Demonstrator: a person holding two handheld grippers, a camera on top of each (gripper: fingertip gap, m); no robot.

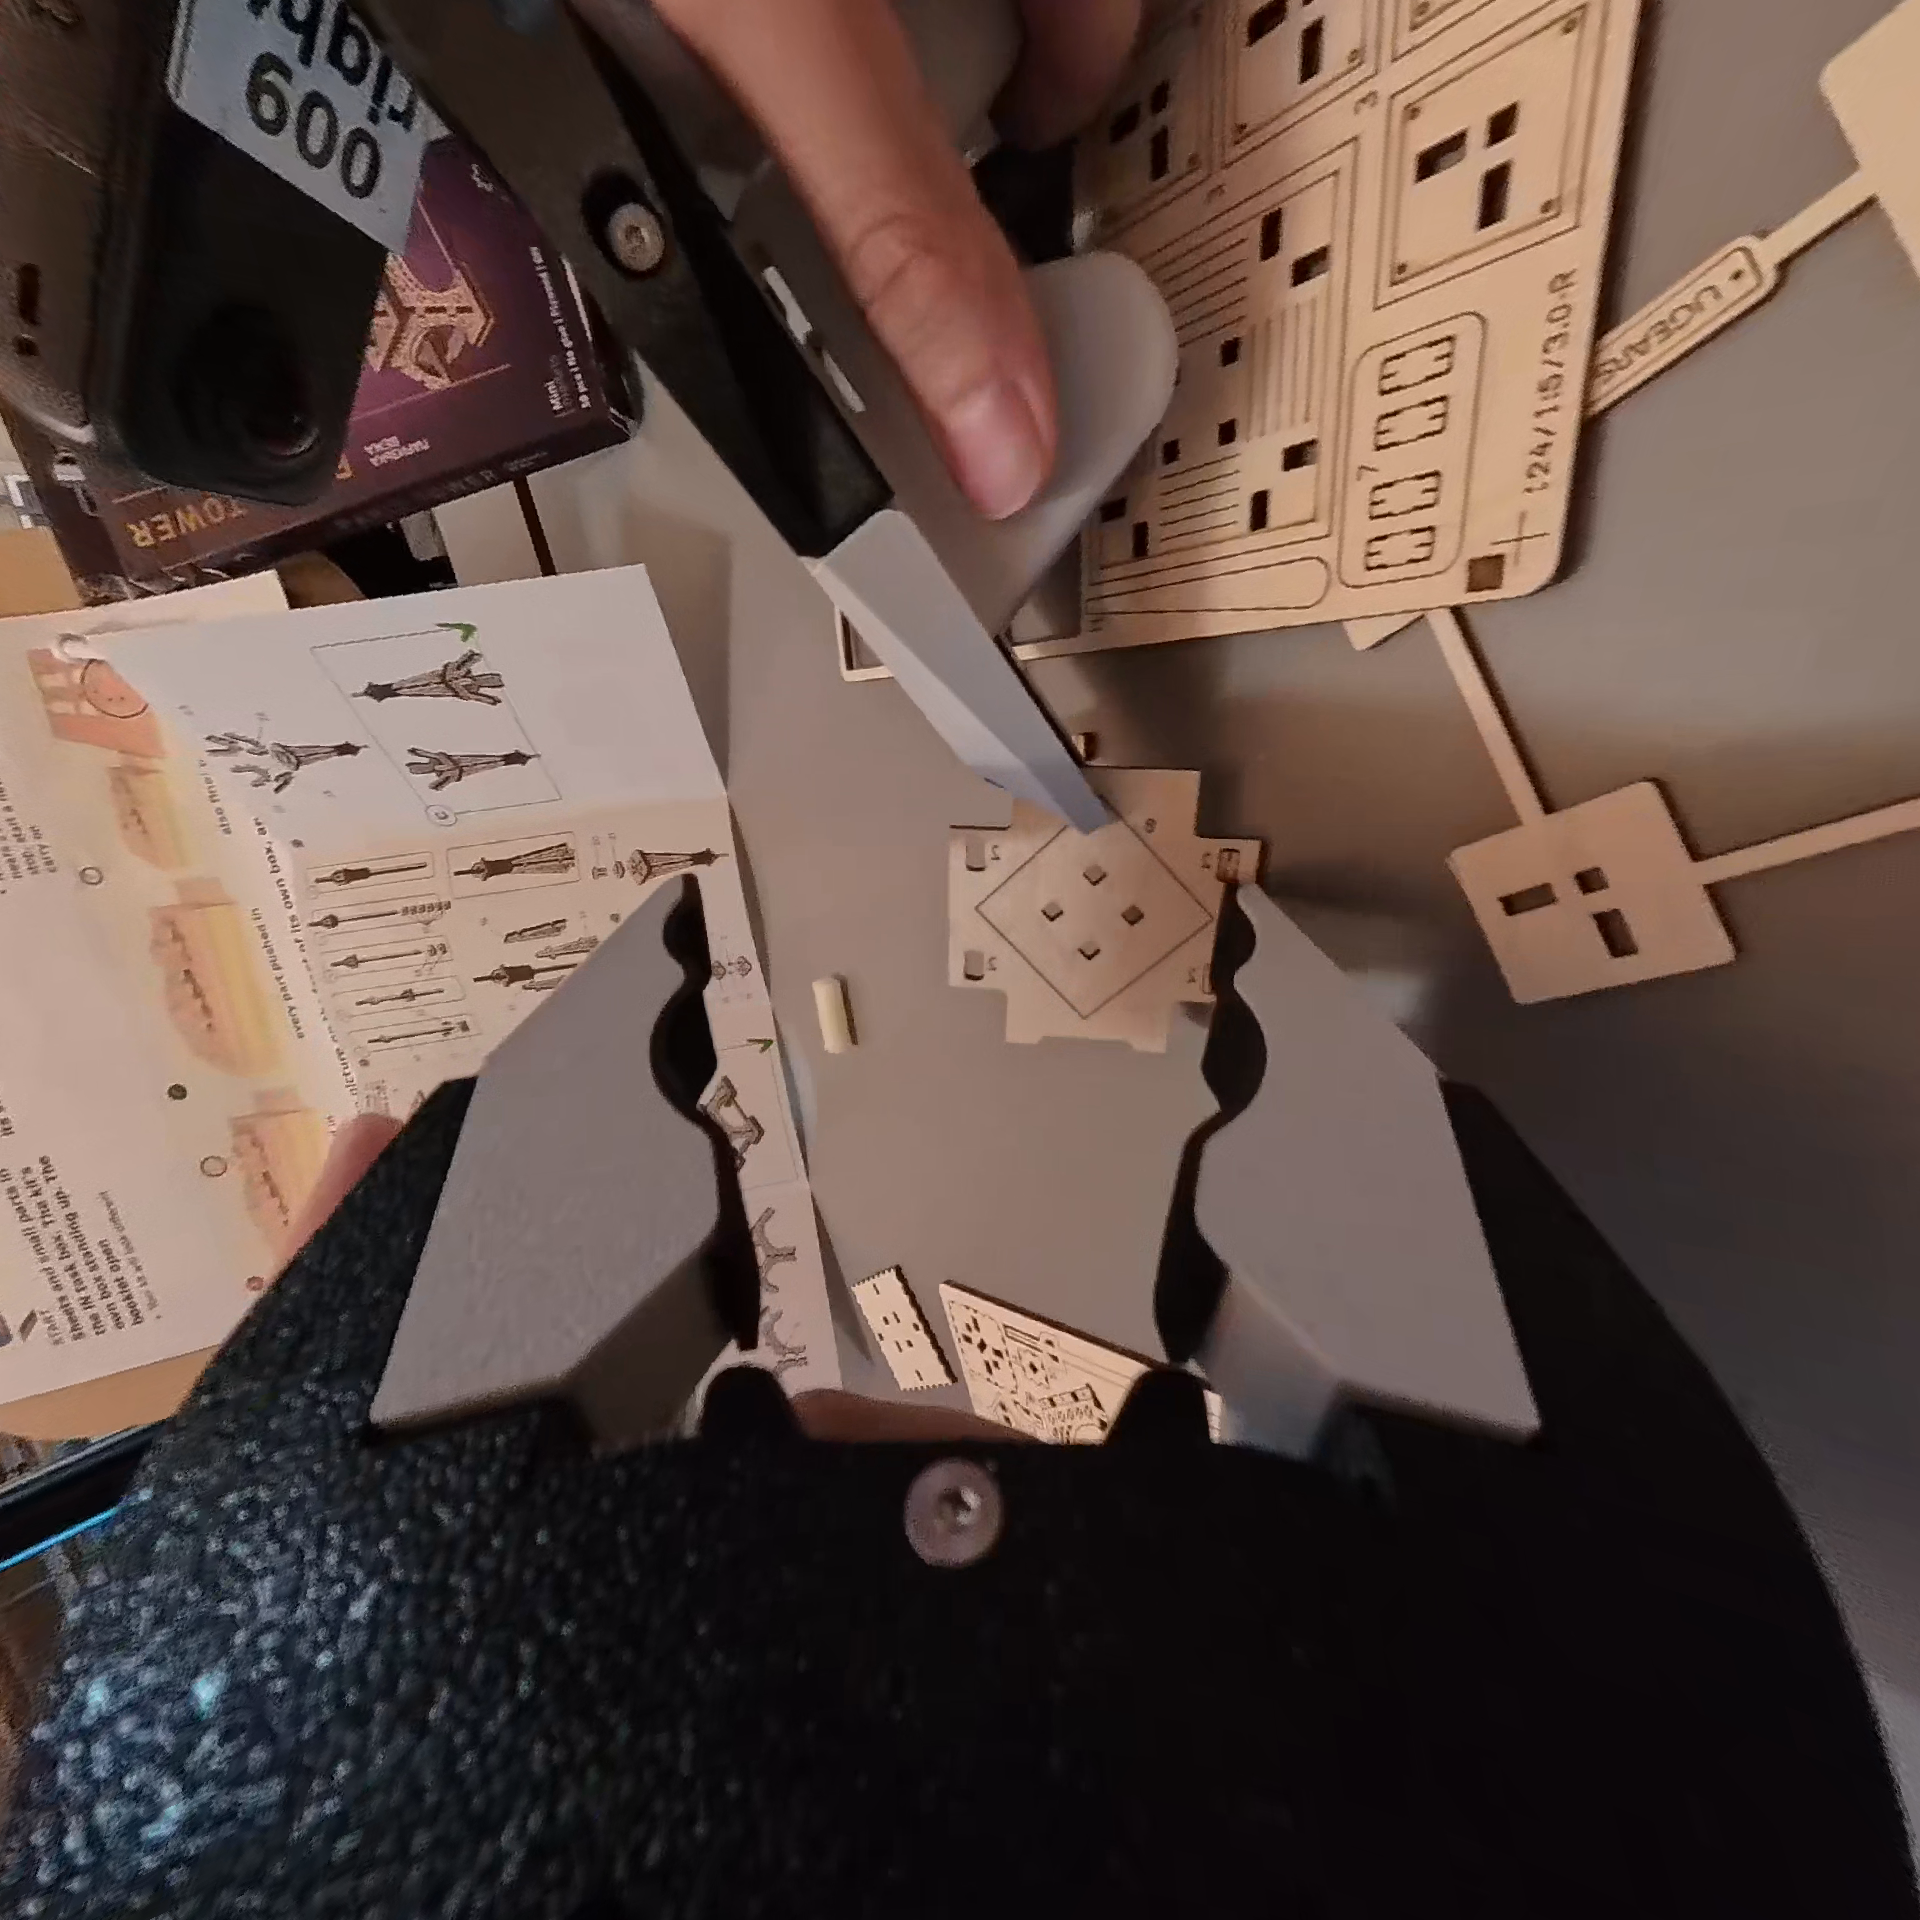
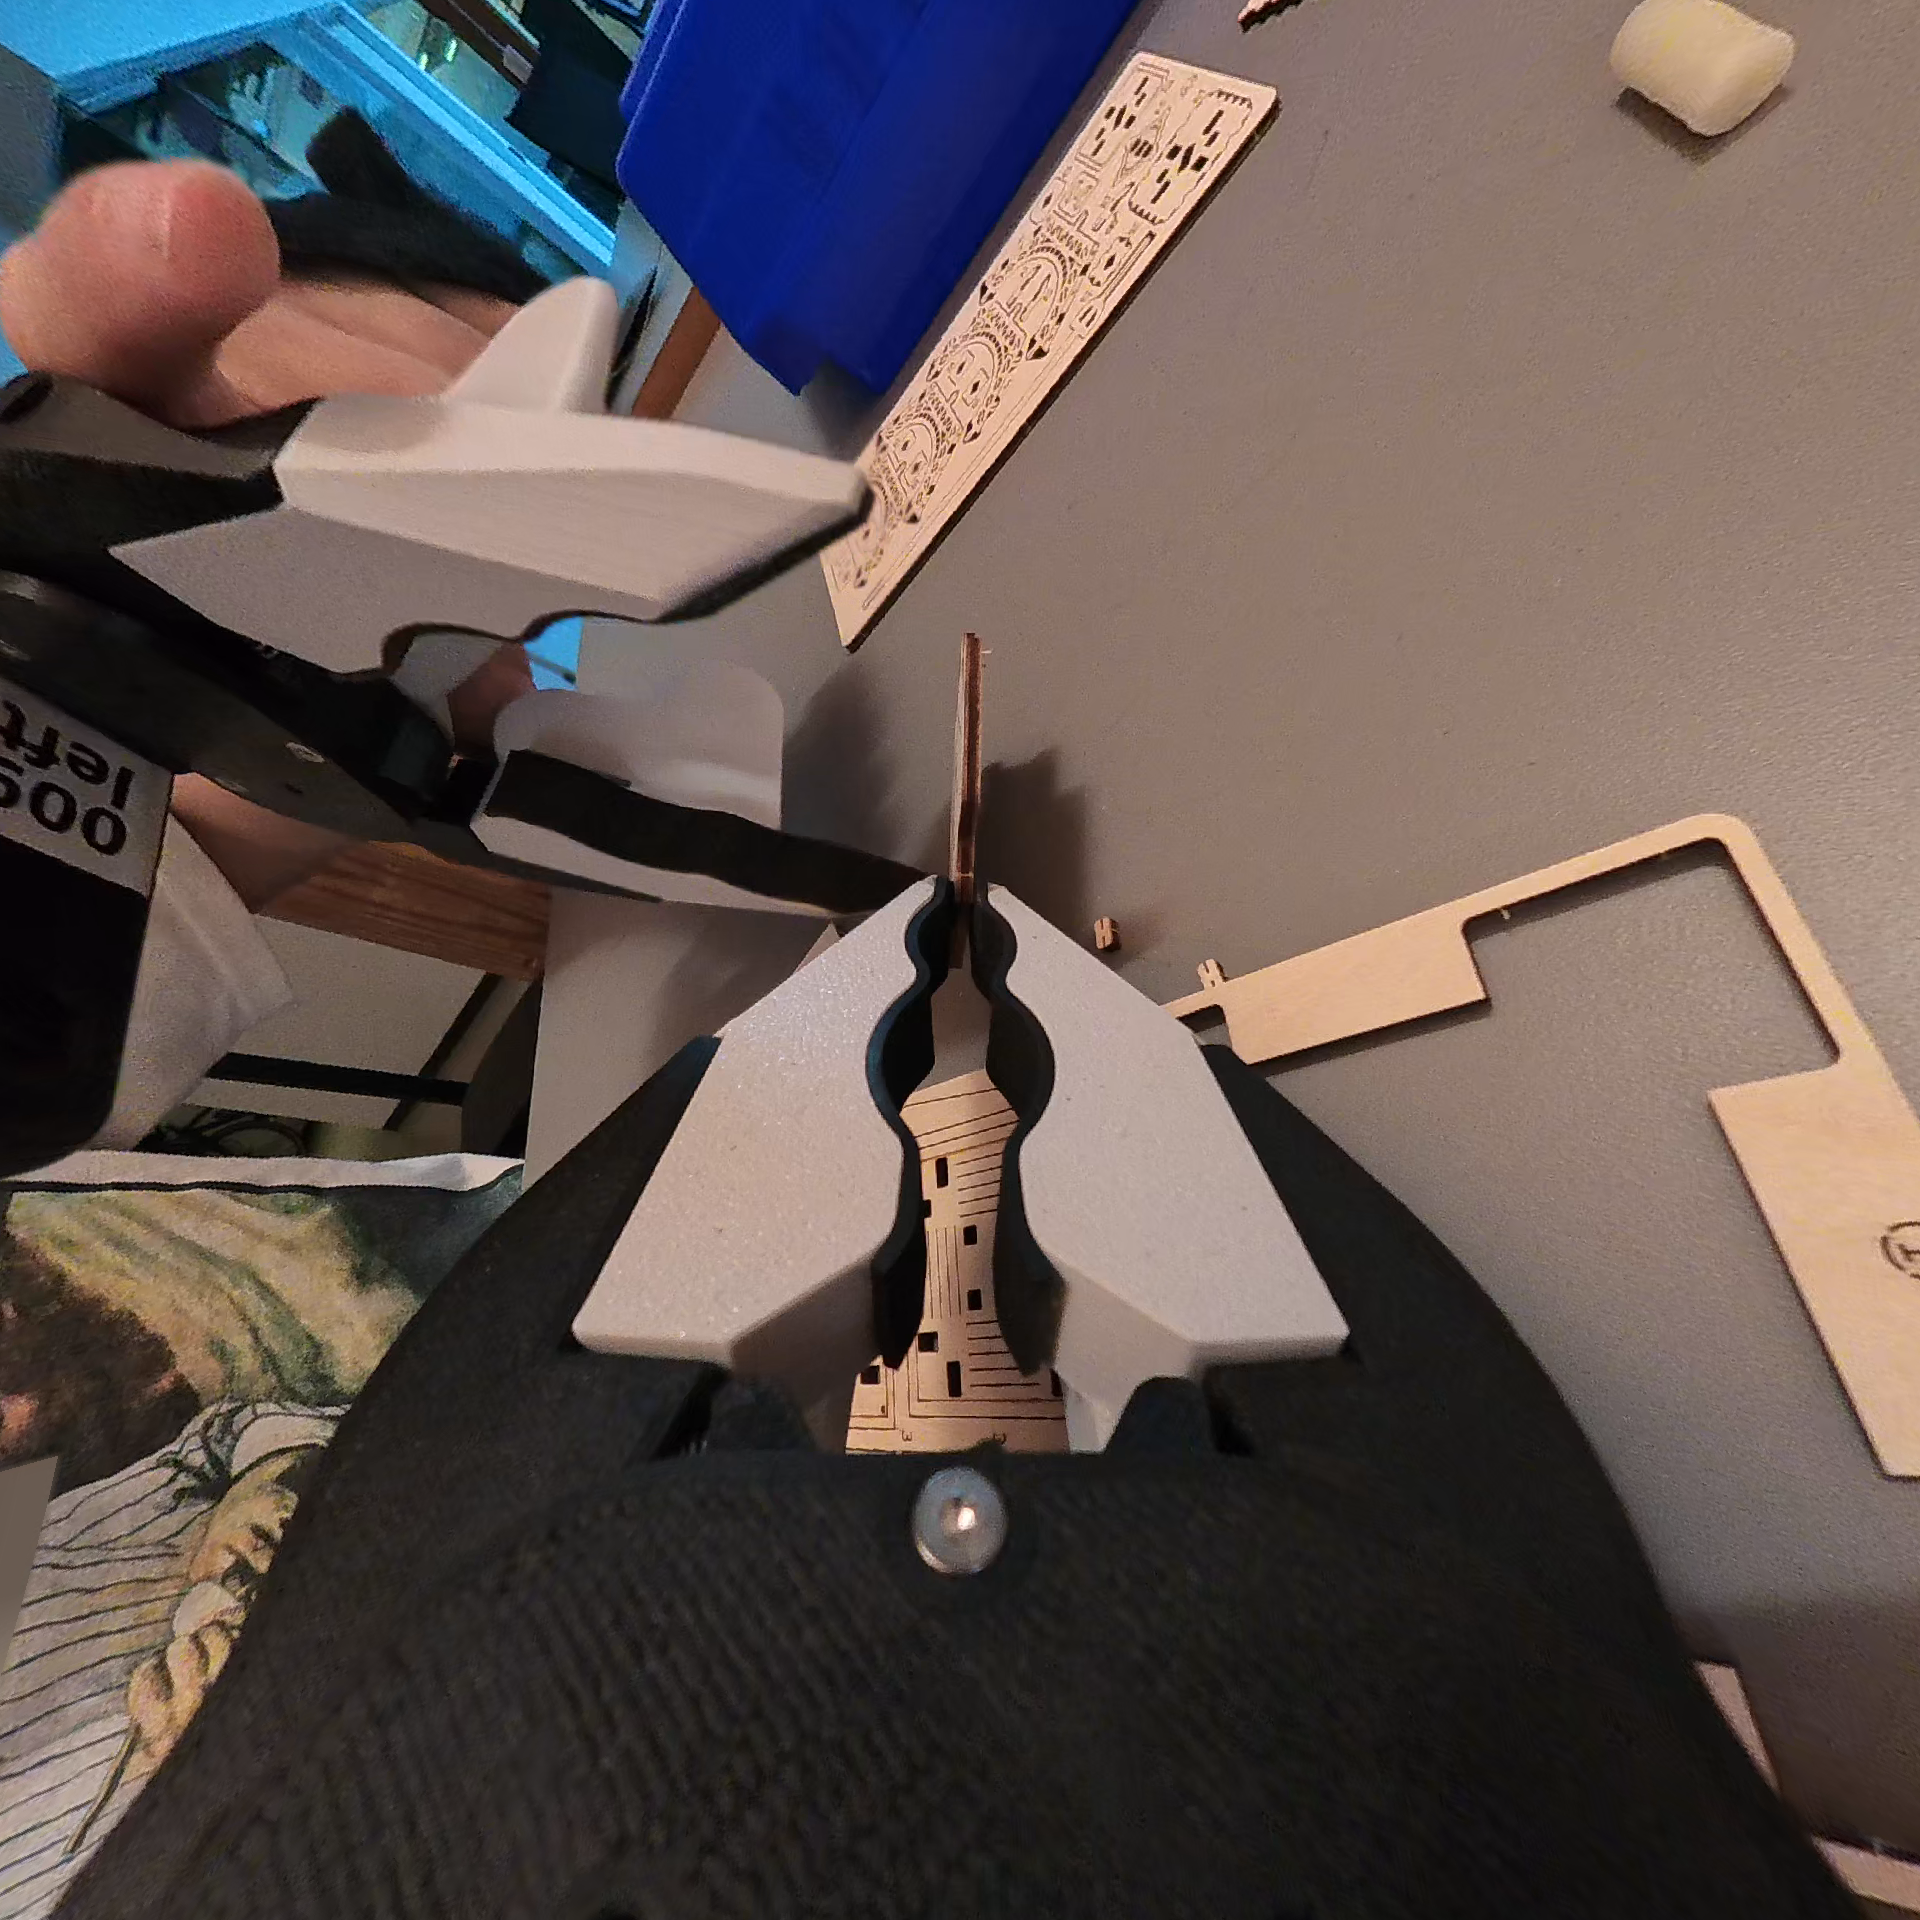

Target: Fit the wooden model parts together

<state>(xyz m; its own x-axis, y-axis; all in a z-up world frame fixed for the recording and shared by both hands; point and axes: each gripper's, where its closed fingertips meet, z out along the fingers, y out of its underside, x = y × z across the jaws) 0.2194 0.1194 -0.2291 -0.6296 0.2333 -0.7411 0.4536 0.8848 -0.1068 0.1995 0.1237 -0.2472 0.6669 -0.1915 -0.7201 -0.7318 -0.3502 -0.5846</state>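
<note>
Wooden model parts lie spread on the grey table [image 1: 1039, 1174], and the one I work on is the cross-shaped base plate [image 1: 1091, 914], flat just ahead of my left claw [image 1: 961, 914], between the lines of its two fingers. My left claw stands wide apart and holds nothing; its right fingertip is at the plate's right edge, but I cannot tell if it touches. My right claw [image 2: 966, 894] is pressed together on a thin wooden piece [image 2: 970, 769], which sticks out edge-on straight ahead of the fingertips. In the left wrist view this right claw comes down from above with a hand [image 1: 914, 260] around it, and its tip meets the far corner of the base plate. Whether the thin piece already sits in a slot, I cannot see. Left of my left claw lies the open instruction leaflet [image 1: 343, 883], and behind it a purple kit box [image 1: 468, 364]. A small white cylinder [image 1: 834, 1013] lies between the leaflet and the plate. Far ahead and to the right is a big cut-out sheet [image 1: 1351, 343], and more to the right a square part on thin strips [image 1: 1590, 894]. Close under the left claw I see a small patterned sheet [image 1: 1029, 1361] and a little toothed piece [image 1: 902, 1328] beside it.
</note>
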